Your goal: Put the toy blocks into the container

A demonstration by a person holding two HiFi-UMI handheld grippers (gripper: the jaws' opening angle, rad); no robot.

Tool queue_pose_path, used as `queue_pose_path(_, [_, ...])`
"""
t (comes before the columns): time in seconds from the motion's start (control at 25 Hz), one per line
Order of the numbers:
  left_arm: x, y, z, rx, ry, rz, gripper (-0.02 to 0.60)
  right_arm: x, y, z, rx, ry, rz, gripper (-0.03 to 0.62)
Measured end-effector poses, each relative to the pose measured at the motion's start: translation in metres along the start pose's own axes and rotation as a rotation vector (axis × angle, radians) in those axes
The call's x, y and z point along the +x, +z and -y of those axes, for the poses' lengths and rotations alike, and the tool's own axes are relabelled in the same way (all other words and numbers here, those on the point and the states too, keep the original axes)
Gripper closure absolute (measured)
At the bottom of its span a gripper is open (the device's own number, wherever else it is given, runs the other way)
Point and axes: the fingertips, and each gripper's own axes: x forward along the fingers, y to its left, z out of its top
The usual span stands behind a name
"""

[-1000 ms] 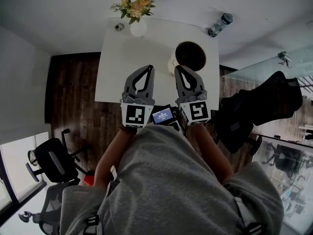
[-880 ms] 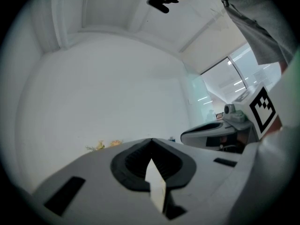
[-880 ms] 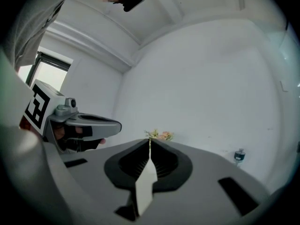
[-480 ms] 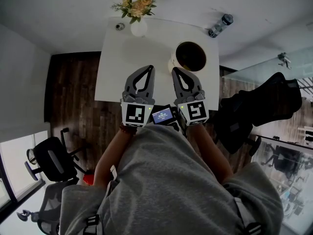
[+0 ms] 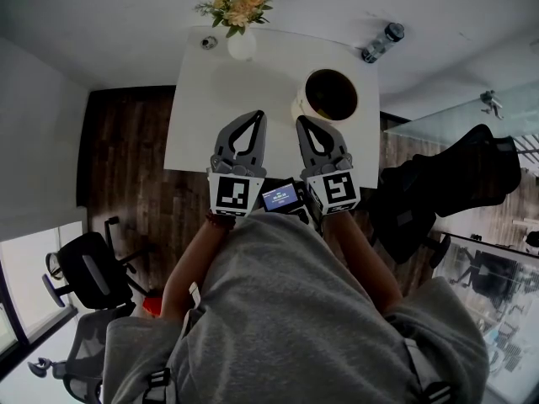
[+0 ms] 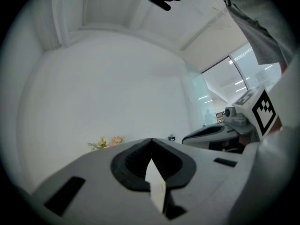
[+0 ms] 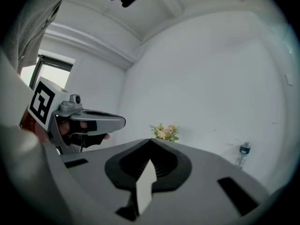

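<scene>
The container (image 5: 299, 108), a cream tub with a dark inside, stands on the white table (image 5: 219, 99) towards its right side. No toy blocks show in any view. My left gripper (image 5: 252, 115) is held over the table's near edge, jaws shut and empty. Beside it, my right gripper (image 5: 301, 120) is shut and empty too, its tip just short of the container. In the left gripper view the shut jaws (image 6: 151, 140) point at a white wall, with the right gripper (image 6: 243, 121) off to the side. The right gripper view shows its shut jaws (image 7: 150, 141) and the left gripper (image 7: 82, 121).
A white vase of flowers (image 5: 238, 11) and a small round object (image 5: 208, 42) stand at the table's far edge. A water bottle (image 5: 381, 42) lies past the far right corner. Office chairs (image 5: 93, 280) stand on the dark wood floor at left; a black chair (image 5: 446, 183) stands at right.
The right gripper has shifted slightly left, towards the left gripper. The view has shifted slightly, so the table sits a little lower. Both jaws stay shut.
</scene>
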Motion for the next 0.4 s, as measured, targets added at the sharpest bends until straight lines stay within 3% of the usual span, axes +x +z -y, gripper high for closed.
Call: queue_pose_path(0.4, [-0.0017, 0.0009, -0.0035, 0.001, 0.001, -0.002, 0.575, 0.0011, 0.0001, -0.009, 0.009, 0.039, 0.001, 0.591])
